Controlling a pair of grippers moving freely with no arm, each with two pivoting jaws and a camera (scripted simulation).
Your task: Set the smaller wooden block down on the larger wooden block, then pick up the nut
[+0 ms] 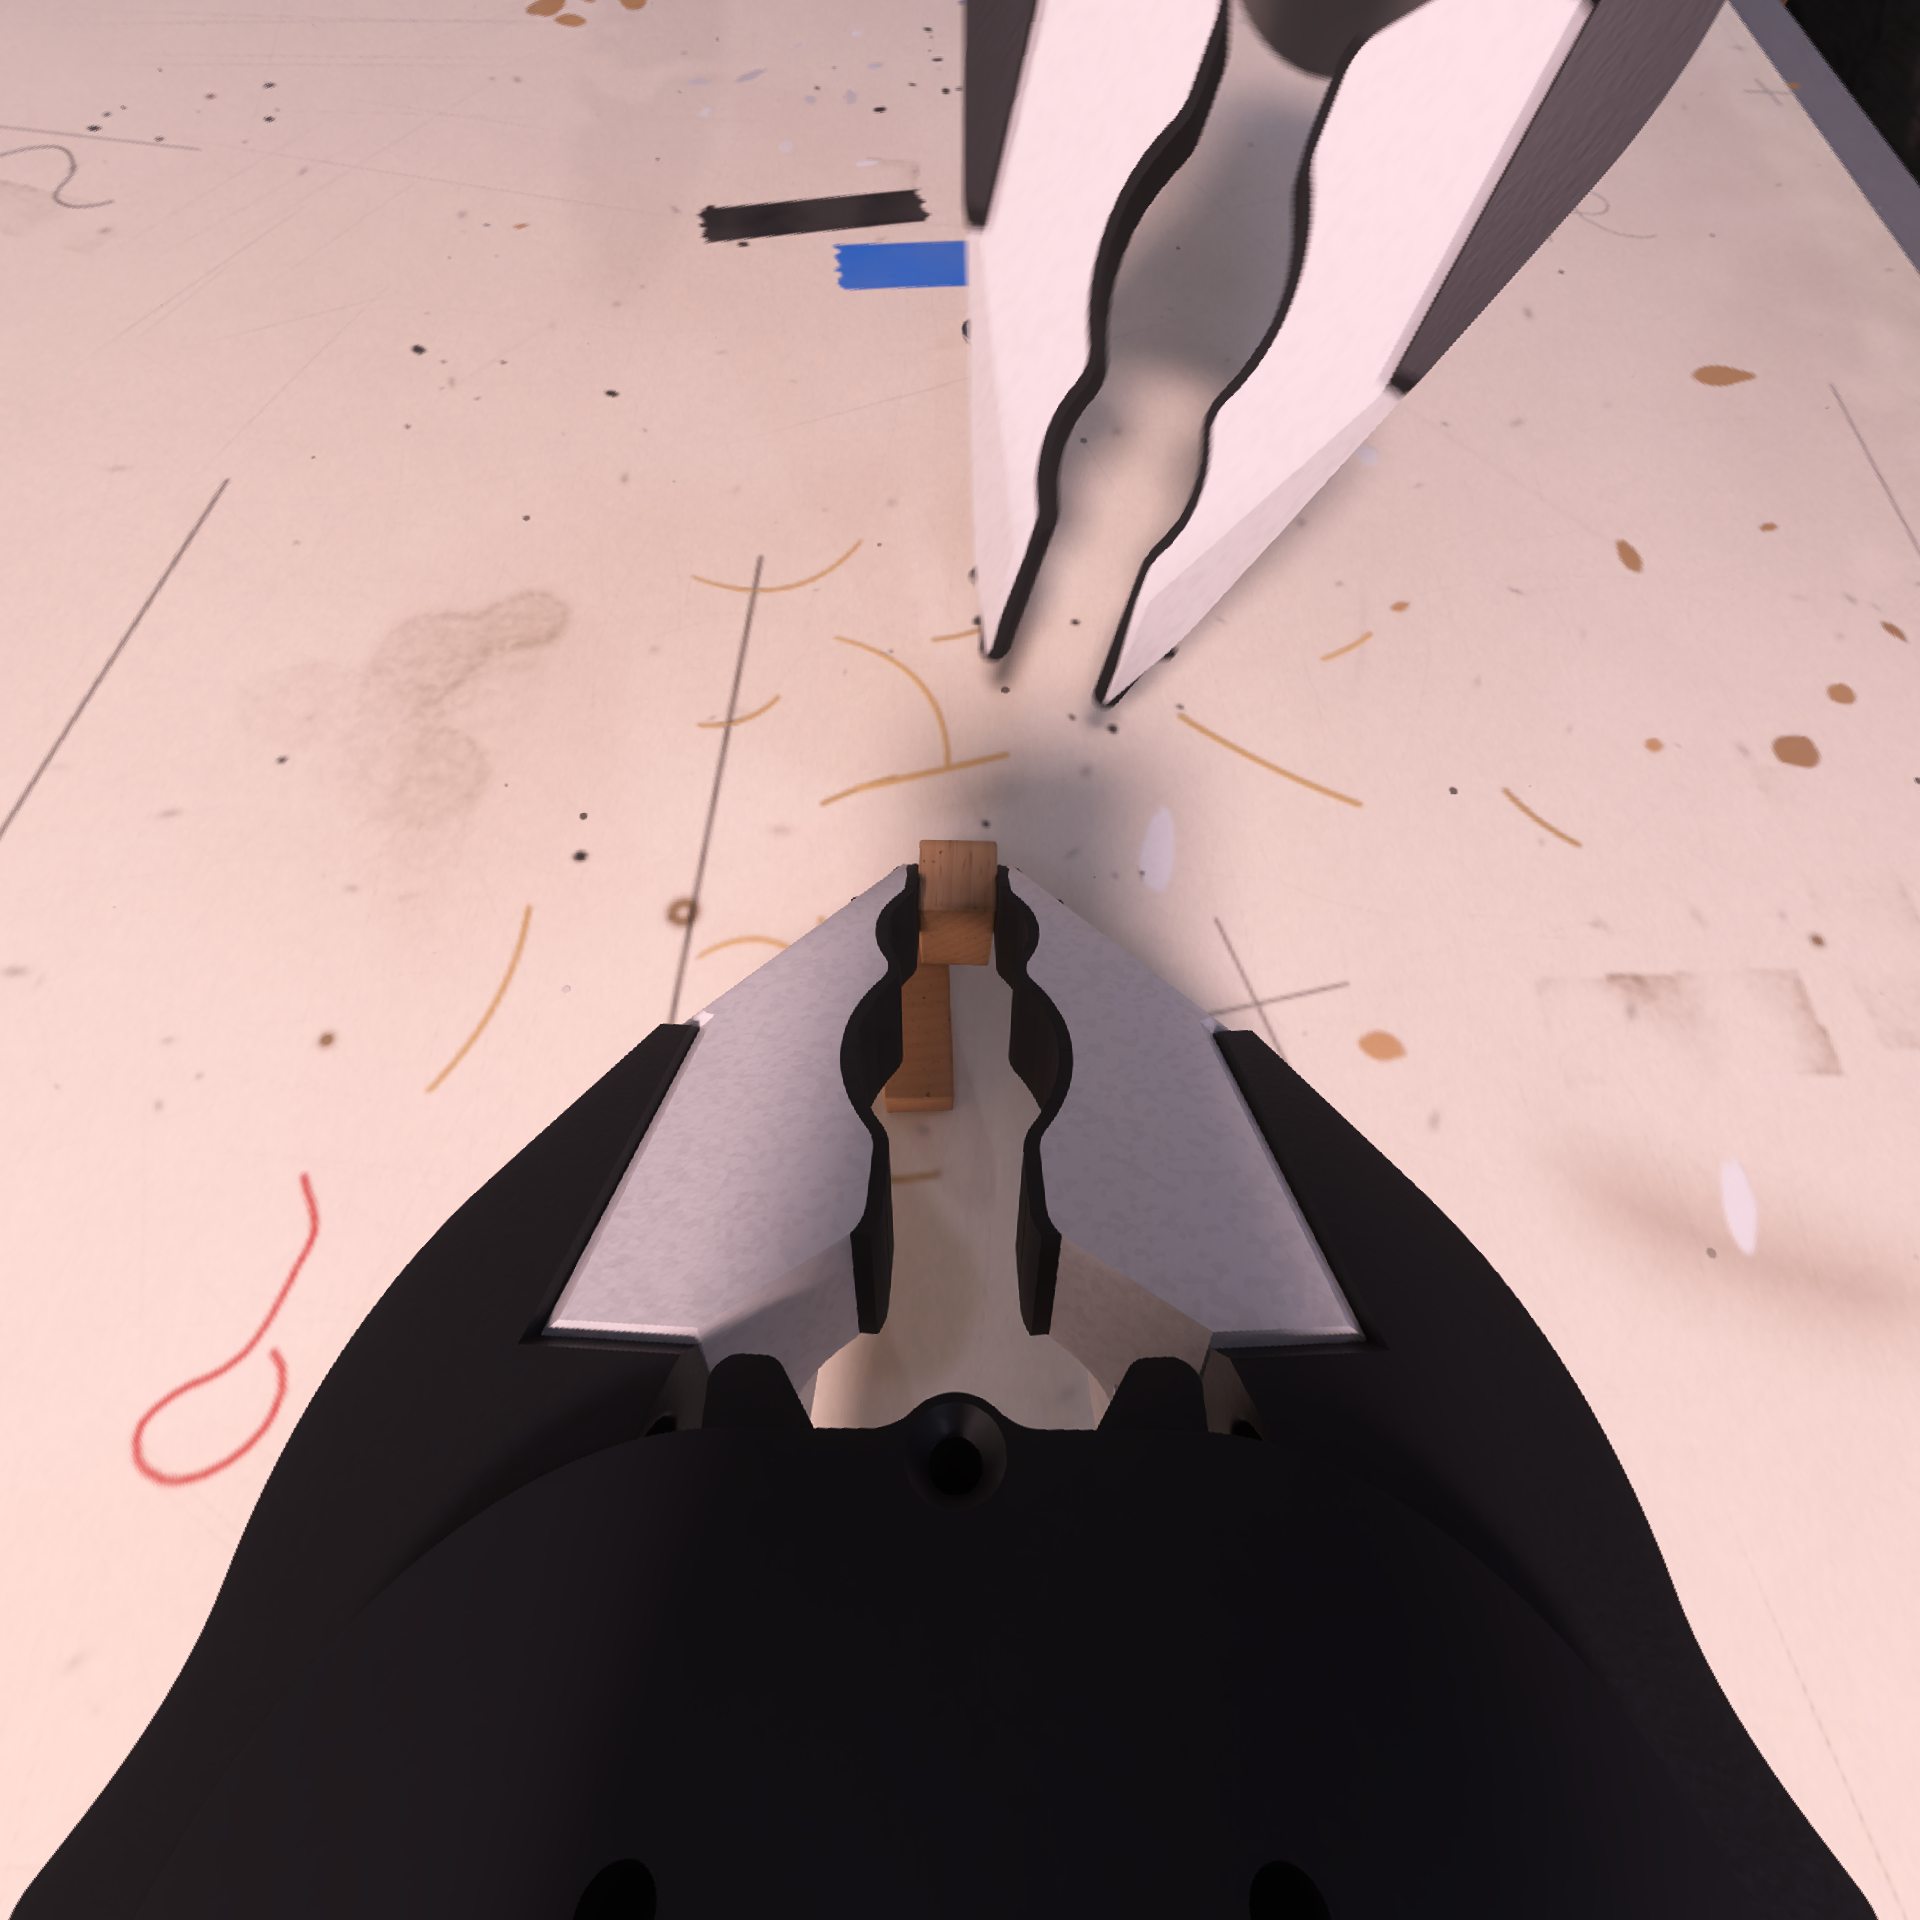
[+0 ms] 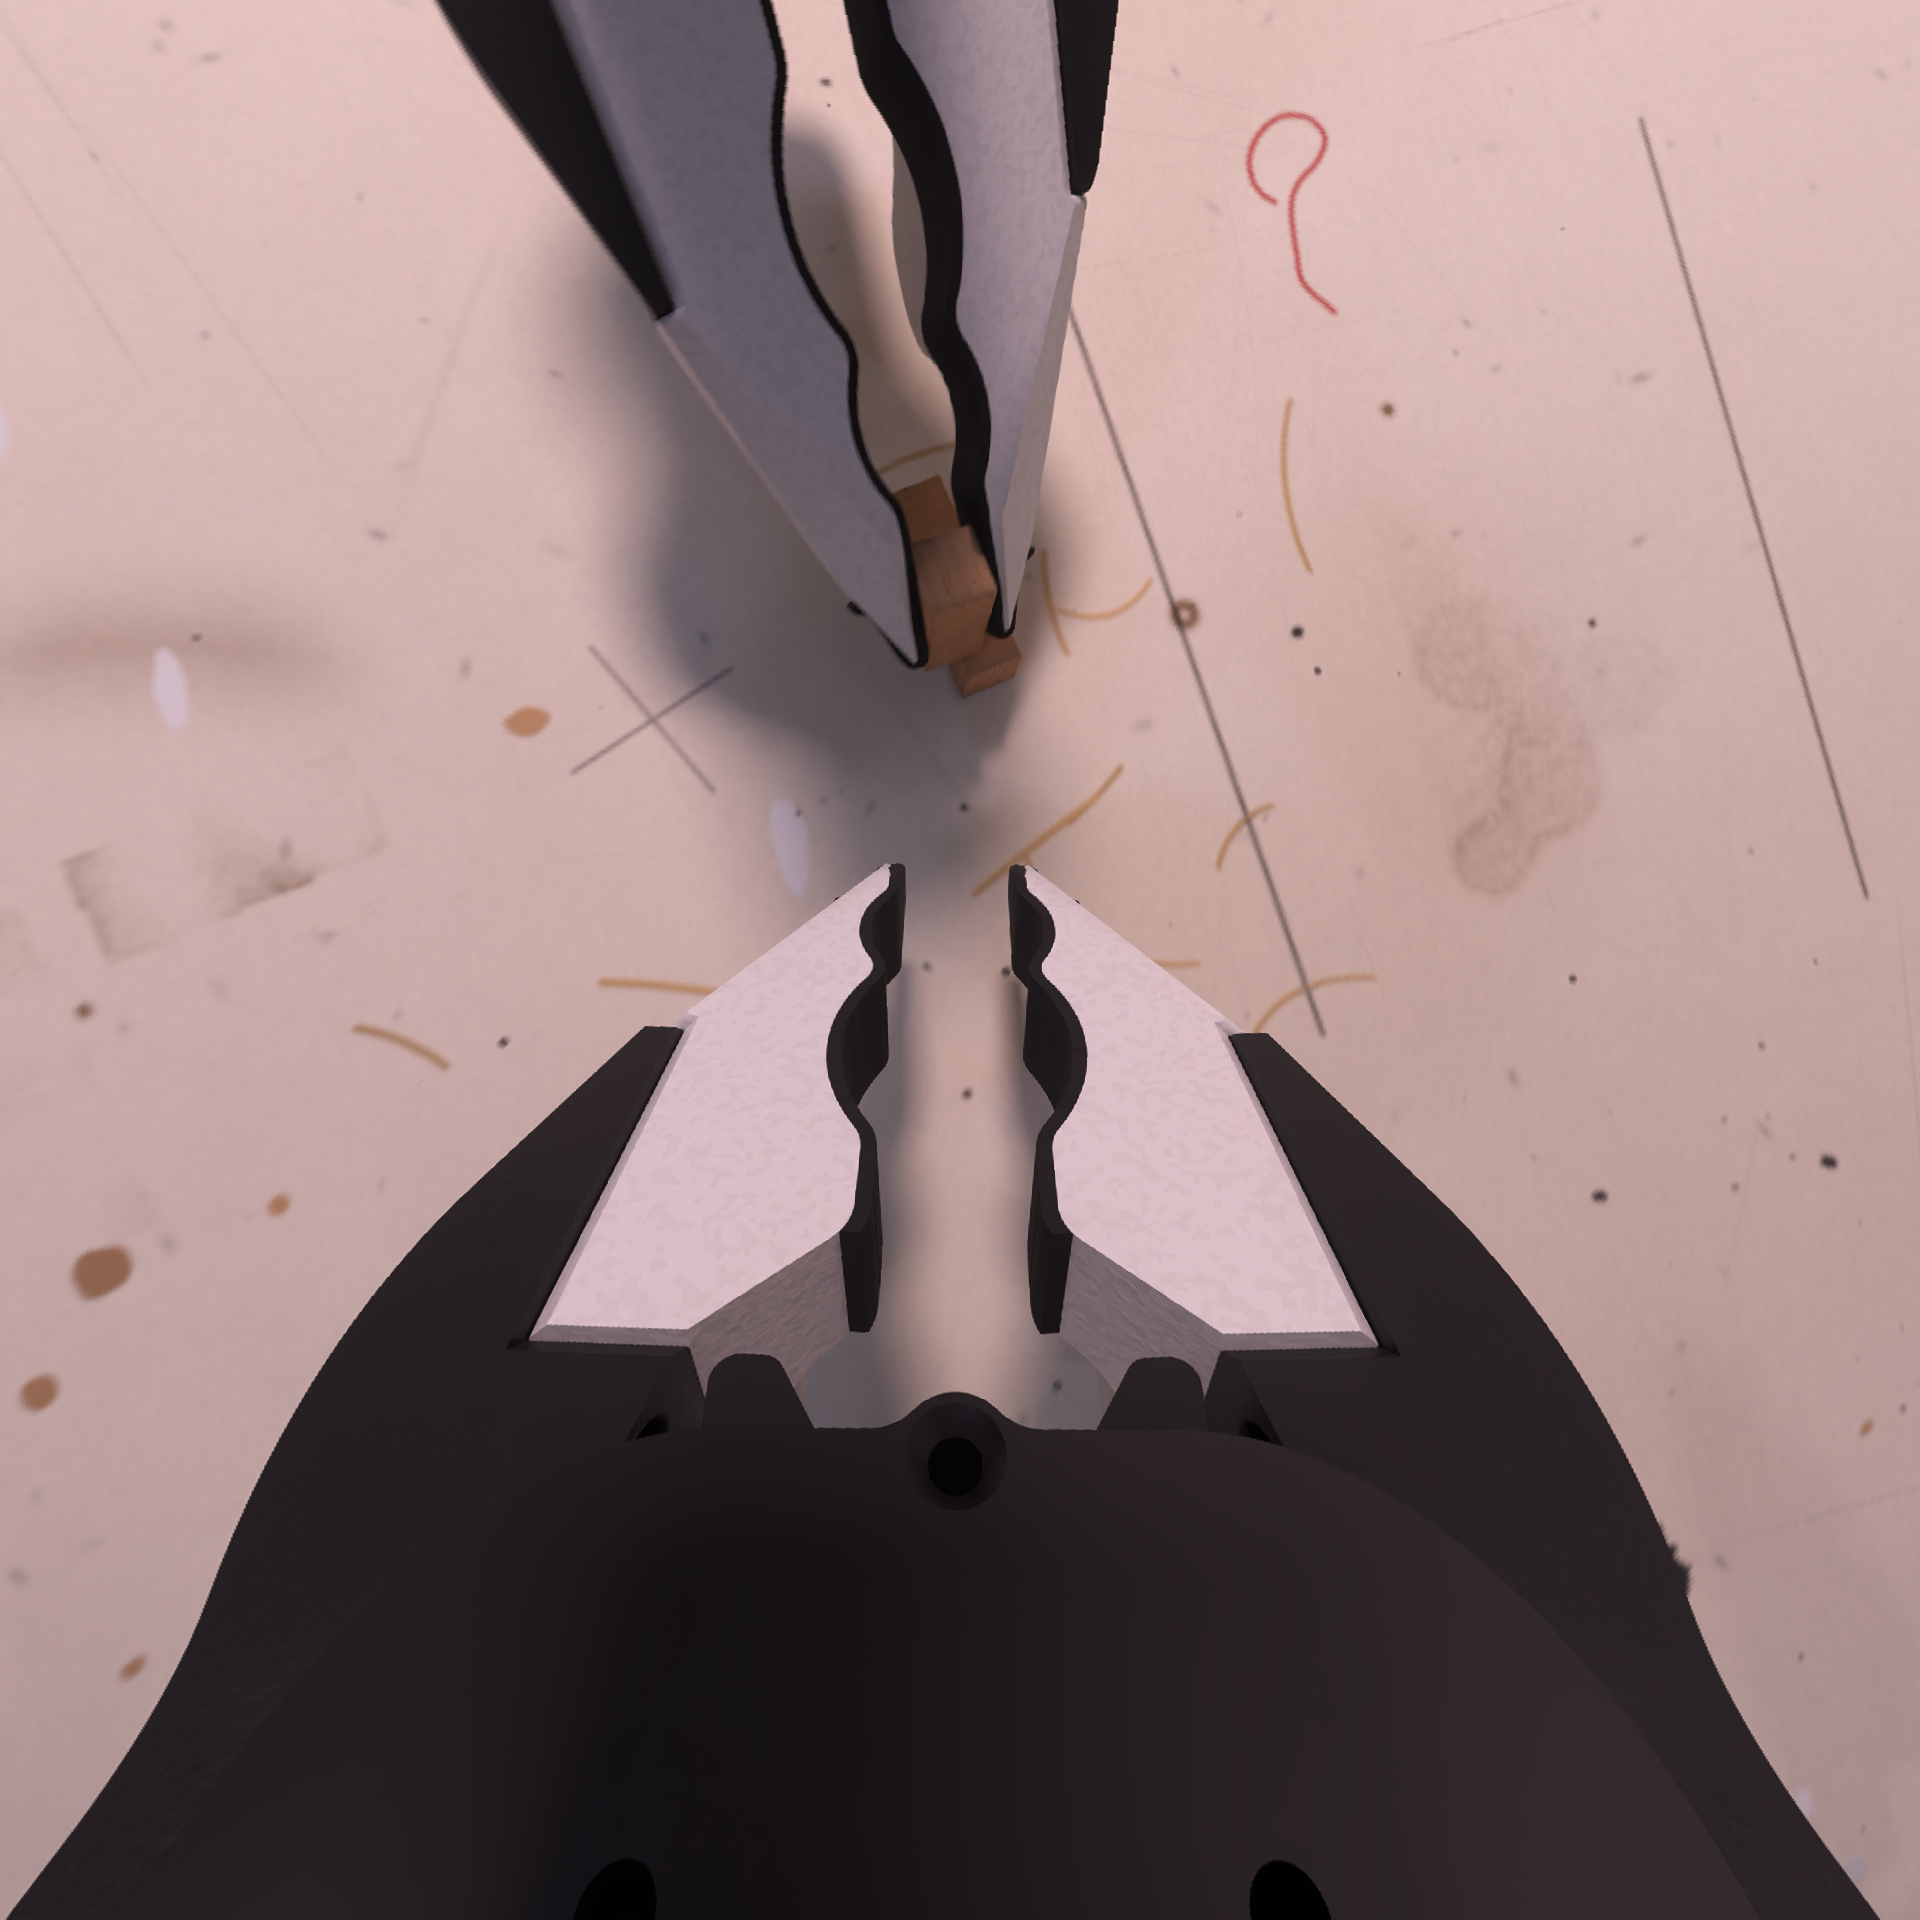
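My left gripper (image 1: 958,881) is shut on the smaller wooden block (image 1: 956,868), a light cube held at its fingertips. The larger wooden block (image 1: 923,1039), a long narrow piece, lies on the table right under it. I cannot tell whether the two touch. In the right wrist view the left gripper (image 2: 956,639) holds the cube (image 2: 951,592), with the end of the larger block (image 2: 987,673) showing below it. My right gripper (image 2: 956,878) is empty, its fingers a little apart, close above the table and facing the left gripper; it also shows in the left wrist view (image 1: 1049,675). No nut shows in either view.
The pale tabletop (image 1: 416,623) is scuffed with pen lines and paint spots. A black tape strip (image 1: 810,218) and a blue tape piece (image 1: 899,265) lie flat behind the right gripper. The table's edge (image 1: 1818,94) runs at the far right.
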